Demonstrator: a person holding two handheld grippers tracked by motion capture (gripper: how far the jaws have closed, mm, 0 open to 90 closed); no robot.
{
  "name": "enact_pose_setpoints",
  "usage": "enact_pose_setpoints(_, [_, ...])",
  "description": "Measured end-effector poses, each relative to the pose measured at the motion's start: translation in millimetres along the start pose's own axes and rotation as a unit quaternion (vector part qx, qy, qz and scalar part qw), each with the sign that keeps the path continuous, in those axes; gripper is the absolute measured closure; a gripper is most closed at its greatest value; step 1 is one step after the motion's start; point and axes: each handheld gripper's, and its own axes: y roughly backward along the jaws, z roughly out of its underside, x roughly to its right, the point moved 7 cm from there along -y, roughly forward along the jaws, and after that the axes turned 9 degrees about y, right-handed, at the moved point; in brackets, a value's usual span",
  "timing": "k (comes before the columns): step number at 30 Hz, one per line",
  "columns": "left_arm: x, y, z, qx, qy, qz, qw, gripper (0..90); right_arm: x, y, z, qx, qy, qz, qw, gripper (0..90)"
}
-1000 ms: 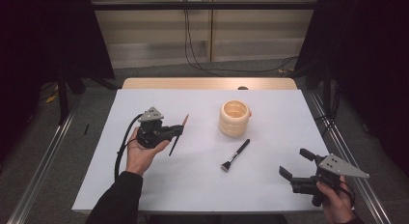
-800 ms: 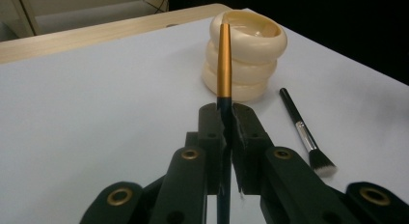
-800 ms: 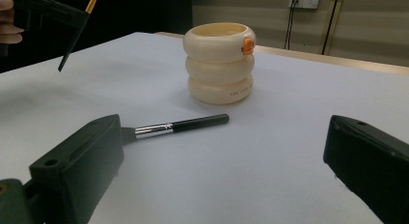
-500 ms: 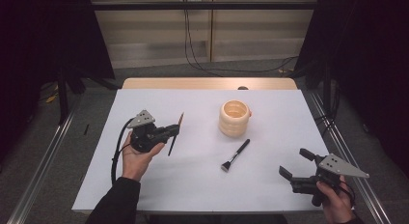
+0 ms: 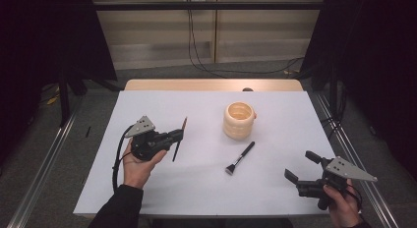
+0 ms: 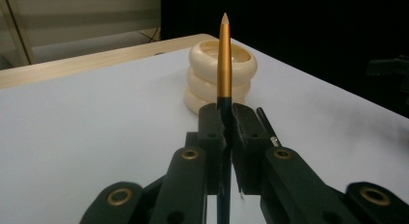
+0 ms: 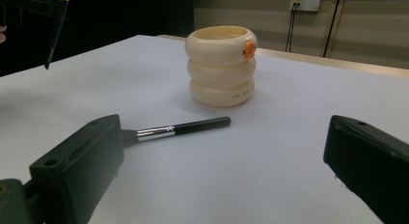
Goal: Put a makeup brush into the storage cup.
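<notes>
Gripping, left jaws: we have the left gripper (image 5: pixel 173 136) closed tight on a slim pencil-like brush (image 6: pixel 224 55); in the left gripper view its two black jaws meet on the dark shaft, and the gold upper part rises upright above them to a pale pointed tip
Brush, high view: we see the slim brush (image 5: pixel 178 139) crossing the jaw tips at a slant, its gold end pointing away from us and its dark end toward us, lifted above the table (image 5: pixel 147 198)
Left hand: our left hand (image 5: pixel 139 164) cups the gripper body from below, palm up; the grey three-cornered plate sits on top and the cable loops down beside the wrist
Right jaws: we hold the right gripper (image 5: pixel 301 167) wide apart with nothing between its jaws; in the right gripper view the two black jaws (image 7: pixel 217 185) stand at the far sides of the picture with bare white table between them
Right hand: our right hand (image 5: pixel 339 203) holds it low near the table's near right corner, well apart from the left gripper
Flat brush: a black-handled makeup brush (image 5: pixel 240 157) lies flat on the table between the two grippers, bristles toward us; nothing touches it
Holder: a cream ringed cup (image 5: pixel 239 120) stands upright beyond the flat brush, near it but apart; we see a small orange spot on its rim in the right gripper view (image 7: pixel 249 49)
</notes>
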Motion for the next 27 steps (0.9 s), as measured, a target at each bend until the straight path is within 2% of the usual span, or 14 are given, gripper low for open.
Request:
enact_pose_setpoints(3, [4.0,0.5,1.9,-0.002,-0.001,0.003,1.0,83.6,0.4,0.3,-0.7,0.003,-0.002,0.001,1.0,0.1])
enact_pose_setpoints(5, [6.0,1.2,3.0,-0.002,-0.003,-0.003,1.0,83.6,0.7,0.6,-1.1,0.005,-0.004,0.001,1.0,0.0])
enact_pose_setpoints(7, [9.6,1.5,3.8,0.002,0.0,0.009,1.0,83.6,0.6,0.9,-1.5,0.006,-0.006,0.003,1.0,0.0])
enact_pose_setpoints(10, [12.3,2.5,6.5,0.004,0.003,0.012,0.9999,83.6,0.5,1.7,-2.1,0.009,-0.006,-0.001,0.9999,0.0])
enact_pose_setpoints(13, [15.8,0.7,10.9,0.0,0.007,0.015,0.9999,83.6,-1.1,1.9,-3.5,0.014,-0.005,-0.009,0.9998,0.0])
enact_pose_setpoints(15, [17.5,0.0,12.7,-0.005,0.003,0.008,0.9999,83.6,-3.0,2.2,-4.3,0.015,0.003,-0.018,0.9997,0.0])
enact_pose_setpoints(16, [19.0,-0.4,13.0,-0.005,0.003,0.009,0.9999,83.6,-3.9,2.2,-5.1,0.018,0.002,-0.02,0.9996,0.0])
enact_pose_setpoints(17, [21.0,-1.2,13.3,-0.004,0.001,0.021,0.9998,83.6,-5.0,2.2,-5.7,0.018,0.001,-0.022,0.9996,0.0])
enact_pose_setpoints(18, [22.8,-1.9,13.6,-0.003,0.001,0.021,0.9998,83.6,-5.2,2.1,-6.1,0.019,0.006,-0.025,0.9995,0.0])
enact_pose_setpoints(21, [26.8,-2.1,14.9,-0.007,-0.002,0.02,0.9998,83.6,-7.9,1.1,-9.6,0.03,-0.001,-0.034,0.999,0.0])
enact_pose_setpoints(22, [29.2,-2.8,14.8,-0.003,0.0,0.028,0.9996,83.6,-8.6,1.4,-11.4,0.036,-0.001,-0.037,0.9987,0.0])
enact_pose_setpoints(23, [30.0,-1.9,15.2,-0.007,-0.002,0.022,0.9997,83.6,-10.2,1.5,-13.3,0.039,-0.008,-0.04,0.9984,0.0])
enact_pose_setpoints(25, [33.8,-2.0,14.9,-0.003,-0.004,0.034,0.9994,83.6,-12.5,1.0,-16.1,0.045,-0.008,-0.044,0.998,0.0])
enact_pose_setpoints(27, [36.7,-1.4,15.3,-0.004,-0.003,0.028,0.9996,83.6,-13.9,-0.3,-18.3,0.047,-0.004,-0.045,0.9979,0.0])
